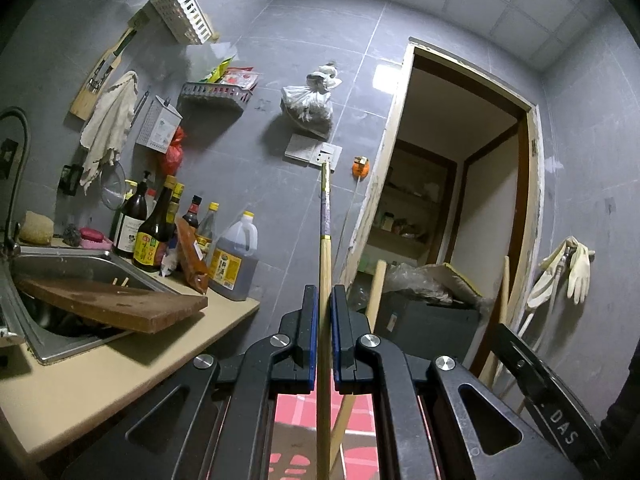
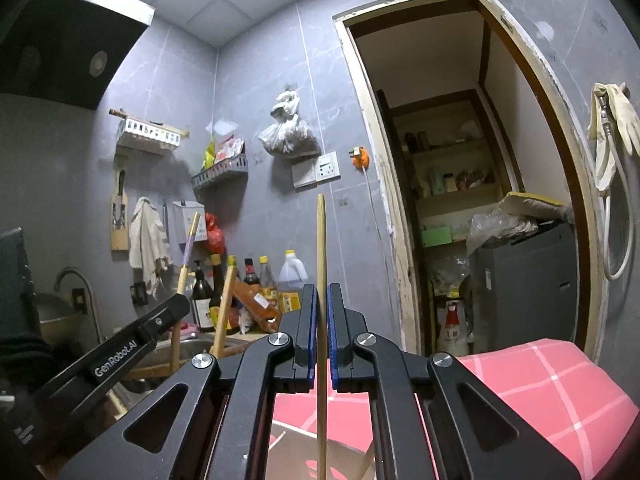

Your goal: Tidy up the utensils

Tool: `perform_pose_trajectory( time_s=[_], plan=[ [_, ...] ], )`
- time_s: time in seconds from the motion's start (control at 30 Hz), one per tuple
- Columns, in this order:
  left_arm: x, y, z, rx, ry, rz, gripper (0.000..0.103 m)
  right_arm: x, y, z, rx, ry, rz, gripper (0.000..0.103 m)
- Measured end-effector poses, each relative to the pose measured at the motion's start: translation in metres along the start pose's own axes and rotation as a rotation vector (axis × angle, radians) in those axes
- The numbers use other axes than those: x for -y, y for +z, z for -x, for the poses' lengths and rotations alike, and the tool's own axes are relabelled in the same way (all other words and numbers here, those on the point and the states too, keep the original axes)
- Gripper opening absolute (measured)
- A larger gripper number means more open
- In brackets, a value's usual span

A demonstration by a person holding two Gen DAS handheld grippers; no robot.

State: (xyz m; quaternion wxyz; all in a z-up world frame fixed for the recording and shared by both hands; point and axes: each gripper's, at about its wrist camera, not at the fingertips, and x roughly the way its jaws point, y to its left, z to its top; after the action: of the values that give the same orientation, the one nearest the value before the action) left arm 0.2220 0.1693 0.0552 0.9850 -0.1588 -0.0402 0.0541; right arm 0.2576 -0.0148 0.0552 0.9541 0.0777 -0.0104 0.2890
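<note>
- Nearest my left lens, my left tongs (image 1: 324, 300) are clenched on a chopstick with a purple band (image 1: 325, 216); it stands upright between the blue pads (image 1: 312, 340) and runs straight up past the tips.
- Off to the left of those tongs, a wooden cutting board (image 1: 116, 304) lies across the steel sink (image 1: 60, 268), and two pale stick tips poke up just behind the board.
- Beyond the sink, a cluster of sauce bottles (image 1: 160, 232) stands on the desk (image 1: 132, 364), with a big oil jug (image 1: 236, 260) at its right end.
- High on the wall to the left hangs a white slotted basket (image 1: 184, 12); a rag (image 1: 108, 120) hangs below it.
- Right of the left tongs, a second bare stick (image 1: 374, 292) leans up beside the right finger.
- My right tongs (image 2: 319, 300) are clamped on a plain chopstick (image 2: 321, 248), upright between their pads.
- From the right lens, my left tongs show to the left, the banded chopstick tilting up from them.
- Below and to the right of the right tongs sits a pink checked cloth (image 2: 540, 384).
- Further right, rubber gloves (image 2: 612, 120) hang beside the doorway (image 2: 448, 184).
</note>
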Motion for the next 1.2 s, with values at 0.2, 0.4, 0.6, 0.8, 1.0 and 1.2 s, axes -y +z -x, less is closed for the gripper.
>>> perform_pose_trajectory(
  time_s=[0.2,0.4,0.6,0.8,1.0,1.2],
  plan=[
    [0.002,-0.013,-0.003,-0.042,0.002,-0.012,0.004,-0.001,-0.005,-0.001,-0.01,-0.001,0.011,0.003],
    [0.004,-0.018,-0.001,-0.068,-0.004,-0.026,0.004,-0.003,-0.01,-0.002,-0.027,0.005,0.02,0.003],
    [0.003,-0.021,0.003,-0.123,-0.008,-0.028,0.004,-0.004,-0.011,-0.001,-0.043,0.01,0.019,0.004],
    [0.002,-0.024,0.004,-0.172,-0.019,-0.02,0.005,-0.004,-0.012,0.0,-0.056,0.013,0.019,0.005],
    [0.0,-0.023,0.007,-0.2,-0.033,-0.01,0.006,-0.008,-0.012,0.002,-0.065,0.015,0.032,0.007],
    [-0.001,-0.015,0.013,-0.212,-0.057,-0.005,0.006,-0.011,-0.002,0.011,-0.049,0.014,0.036,0.011]
  ],
)
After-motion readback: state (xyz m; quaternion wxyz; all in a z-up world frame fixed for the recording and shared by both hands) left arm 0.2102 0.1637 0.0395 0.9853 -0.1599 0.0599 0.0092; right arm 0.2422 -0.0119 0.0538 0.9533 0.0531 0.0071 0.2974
